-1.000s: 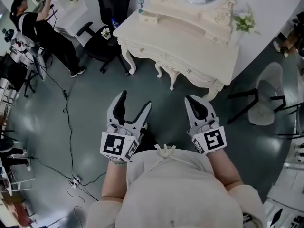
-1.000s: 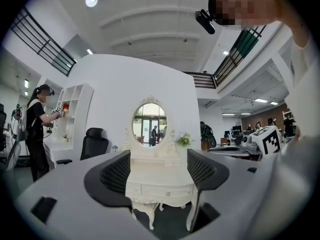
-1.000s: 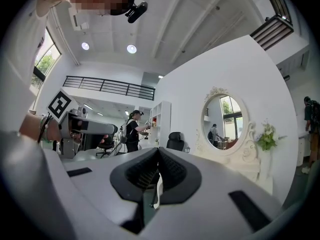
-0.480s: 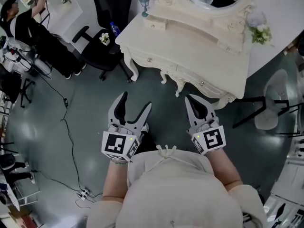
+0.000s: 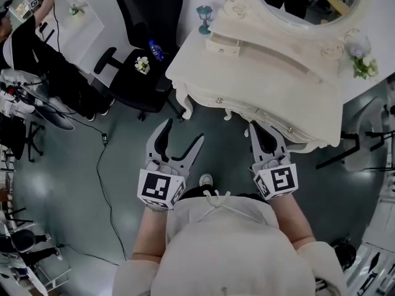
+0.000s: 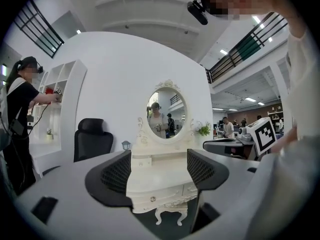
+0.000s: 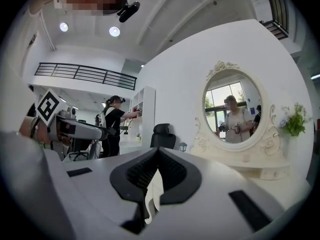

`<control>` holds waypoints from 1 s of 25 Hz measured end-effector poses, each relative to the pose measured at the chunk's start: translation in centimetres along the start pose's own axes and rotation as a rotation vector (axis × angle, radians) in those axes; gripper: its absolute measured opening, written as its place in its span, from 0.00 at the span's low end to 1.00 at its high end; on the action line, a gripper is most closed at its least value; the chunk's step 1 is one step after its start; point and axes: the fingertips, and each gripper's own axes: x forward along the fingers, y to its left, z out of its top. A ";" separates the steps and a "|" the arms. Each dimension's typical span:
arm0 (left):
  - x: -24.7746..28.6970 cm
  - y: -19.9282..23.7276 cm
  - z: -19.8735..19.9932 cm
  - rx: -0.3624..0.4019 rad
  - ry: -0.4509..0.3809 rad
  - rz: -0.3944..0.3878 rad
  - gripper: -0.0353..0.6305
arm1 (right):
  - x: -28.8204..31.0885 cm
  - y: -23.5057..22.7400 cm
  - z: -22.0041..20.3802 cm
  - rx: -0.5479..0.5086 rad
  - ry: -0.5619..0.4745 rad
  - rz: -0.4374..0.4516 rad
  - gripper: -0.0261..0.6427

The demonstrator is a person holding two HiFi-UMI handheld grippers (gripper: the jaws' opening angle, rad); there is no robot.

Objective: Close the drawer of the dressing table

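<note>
The head view looks steeply down on the dressing table (image 5: 265,79), close ahead. Both gripper views face it level from lower down, sharing its mirror (image 6: 166,115) and the black chair (image 7: 163,134).

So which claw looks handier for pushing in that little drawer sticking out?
Probably left: the left claw faces the small drawer on the dressing table, framed between its open jaws. The right claw, shut, sits further right.

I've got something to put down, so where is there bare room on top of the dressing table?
The dressing table is bare across its wide front middle, bordered by the small drawer box at left, the mirror behind and the flowers at right. The back left corner is tighter, with the lantern beside the drawer box.
</note>
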 end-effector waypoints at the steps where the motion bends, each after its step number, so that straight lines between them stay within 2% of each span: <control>1: 0.5 1.2 -0.2 -0.006 0.011 -0.010 0.58 | 1.3 0.1 -0.2 0.010 0.004 -0.014 0.05; 7: 3.8 6.1 -2.6 -0.039 0.064 -0.066 0.58 | 7.0 0.1 -1.2 -0.018 0.055 -0.042 0.05; 12: 8.0 7.4 -4.6 -0.064 0.106 -0.115 0.58 | 9.5 -2.4 -2.9 0.004 0.091 -0.090 0.05; 15: 11.4 8.1 -5.4 -0.082 0.127 -0.130 0.58 | 11.4 -4.2 -4.0 0.013 0.106 -0.087 0.05; 20: 18.5 9.5 -6.1 -0.097 0.160 -0.155 0.58 | 15.8 -8.9 -4.9 0.041 0.120 -0.083 0.05; 25: 26.0 10.4 -7.0 -0.053 0.215 -0.176 0.58 | 19.9 -14.7 -5.9 0.073 0.128 -0.119 0.05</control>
